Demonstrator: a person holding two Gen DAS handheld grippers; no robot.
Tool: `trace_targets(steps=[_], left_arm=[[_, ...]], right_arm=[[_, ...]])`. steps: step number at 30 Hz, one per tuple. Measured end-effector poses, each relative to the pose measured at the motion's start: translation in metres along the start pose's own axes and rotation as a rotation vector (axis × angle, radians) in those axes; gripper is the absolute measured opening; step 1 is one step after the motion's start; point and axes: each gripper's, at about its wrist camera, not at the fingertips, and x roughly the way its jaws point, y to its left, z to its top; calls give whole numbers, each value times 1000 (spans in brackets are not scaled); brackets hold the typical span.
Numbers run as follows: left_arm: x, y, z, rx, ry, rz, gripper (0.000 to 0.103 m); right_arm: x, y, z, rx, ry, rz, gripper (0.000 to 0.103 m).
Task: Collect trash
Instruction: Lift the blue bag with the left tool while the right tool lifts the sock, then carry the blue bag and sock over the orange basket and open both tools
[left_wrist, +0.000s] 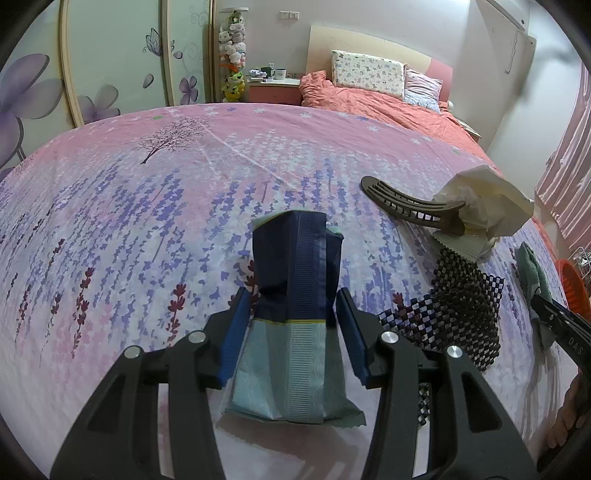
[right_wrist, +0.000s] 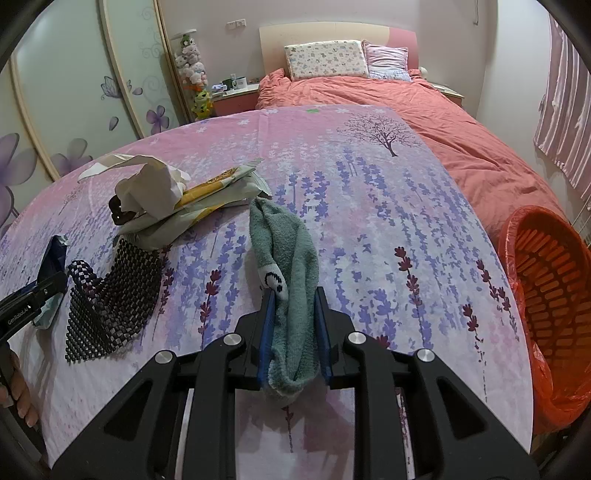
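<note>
The left gripper (left_wrist: 291, 306) clasps a blue wrapper (left_wrist: 291, 273) on the bedsheet (left_wrist: 129, 221); the right gripper (right_wrist: 293, 295) pinches a green sock (right_wrist: 288, 258). Only the right view shows the orange basket (right_wrist: 554, 280) and "GenRobot".

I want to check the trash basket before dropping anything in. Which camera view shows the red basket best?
The right wrist view shows it best: the red basket stands beside the bed at the right edge, with its slatted inside and plastic liner visible. The left wrist view catches only a small orange-red part of its rim at the far right.
</note>
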Motion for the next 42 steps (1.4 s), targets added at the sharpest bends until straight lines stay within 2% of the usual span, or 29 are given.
trace_targets(steps=[6,11,13,18,22,23,25,26,27,29,36,42], left_arm=[[0,0,-1,8,2,1,52],[-1,-9,-6,62,14,64,54],[-3,-12,-9,69,15,65,57],[-3,-11,-13,63,23,66,73],[-4,-6,-13,51,24,67,74],[-4,-6,-13,51,23,67,72],[-4,-6,-13,55,17,82,60],[-5,-7,-13,58,13,81,47],[-6,-7,-12,61,10,78,45],[-7,-7,-12,62,11,64,41],[-26,-13,-9,55,-26,54,38],[-59,-32,-2,74,-81,25,38]], right_arm=[[0,0,0,0,0,1,22],[1,-3,0,5,0,14,22],[0,-4,-1,0,-1,14,23],[-3,-6,-5,-3,-1,18,27],[-3,-7,-5,-3,-1,20,29],[-3,-7,-5,-4,-2,18,30],[-3,-7,-5,-5,-3,16,30],[-3,-7,-5,-10,-1,16,27],[-3,-6,-5,-15,0,15,17],[-7,-4,-4,-27,-6,23,13],[-34,-8,-1,-35,-81,20,12],[-61,-18,1,-21,-142,6,12]])
